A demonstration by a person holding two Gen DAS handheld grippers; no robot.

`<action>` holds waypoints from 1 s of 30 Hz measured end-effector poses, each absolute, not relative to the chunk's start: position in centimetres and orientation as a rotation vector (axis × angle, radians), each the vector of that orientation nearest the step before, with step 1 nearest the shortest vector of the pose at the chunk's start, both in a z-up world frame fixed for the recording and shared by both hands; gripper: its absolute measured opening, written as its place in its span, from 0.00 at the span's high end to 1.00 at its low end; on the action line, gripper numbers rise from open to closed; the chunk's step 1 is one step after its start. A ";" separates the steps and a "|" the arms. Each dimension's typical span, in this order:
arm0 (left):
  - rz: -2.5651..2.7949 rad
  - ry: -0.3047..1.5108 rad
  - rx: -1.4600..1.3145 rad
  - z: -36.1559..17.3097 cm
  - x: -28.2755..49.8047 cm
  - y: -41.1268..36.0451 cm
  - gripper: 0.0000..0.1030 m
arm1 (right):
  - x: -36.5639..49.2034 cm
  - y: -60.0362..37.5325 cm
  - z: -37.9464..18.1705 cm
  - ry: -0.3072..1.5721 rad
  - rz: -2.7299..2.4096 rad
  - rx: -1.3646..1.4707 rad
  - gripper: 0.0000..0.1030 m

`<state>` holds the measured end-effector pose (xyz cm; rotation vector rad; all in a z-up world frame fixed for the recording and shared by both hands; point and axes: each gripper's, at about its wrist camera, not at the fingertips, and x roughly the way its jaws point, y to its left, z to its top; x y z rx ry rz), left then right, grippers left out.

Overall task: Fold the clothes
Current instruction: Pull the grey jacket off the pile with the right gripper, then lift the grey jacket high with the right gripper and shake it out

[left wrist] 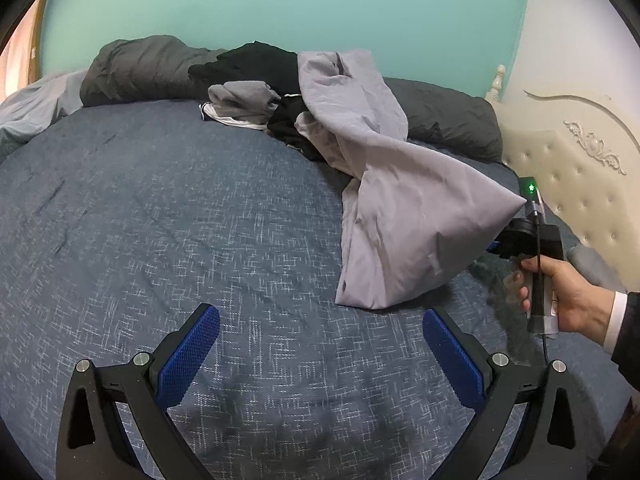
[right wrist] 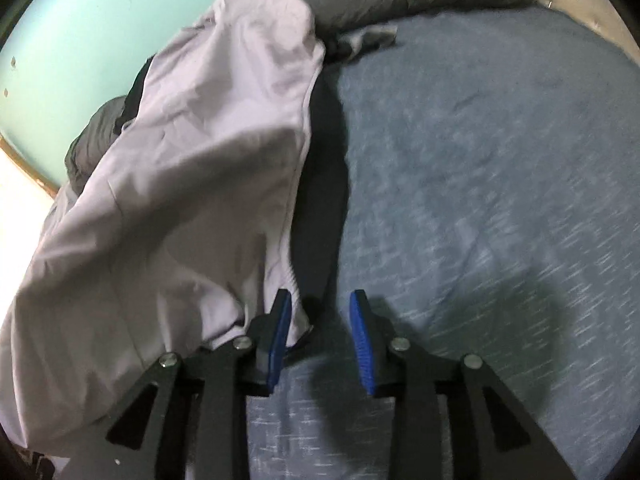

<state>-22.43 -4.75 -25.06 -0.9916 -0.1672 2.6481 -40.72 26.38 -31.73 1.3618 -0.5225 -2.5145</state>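
On blue bedspread, grey garment perhaps draping right claw

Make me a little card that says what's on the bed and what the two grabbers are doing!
place: blue bedspread
lifted item: light grey garment, one end raised at the right gripper, the rest trailing back to the clothes pile
left gripper: open, above bare bedspread
right gripper: fingers apart, garment draped over one finger's outer side
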 end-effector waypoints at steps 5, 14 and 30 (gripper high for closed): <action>2.651 -0.176 -0.979 -24.7 -22.4 -5.0 0.00 | -40.3 24.9 -31.5 -0.469 -2.497 1.323 0.85; 2.684 -0.186 -0.932 -22.5 -21.6 -4.8 0.00 | -36.2 25.1 -23.1 -0.422 -2.560 1.051 0.94; 2.715 -0.225 -0.843 -11.6 -15.2 -5.8 0.00 | -23.0 23.6 -2.1 -0.440 -2.445 0.564 0.95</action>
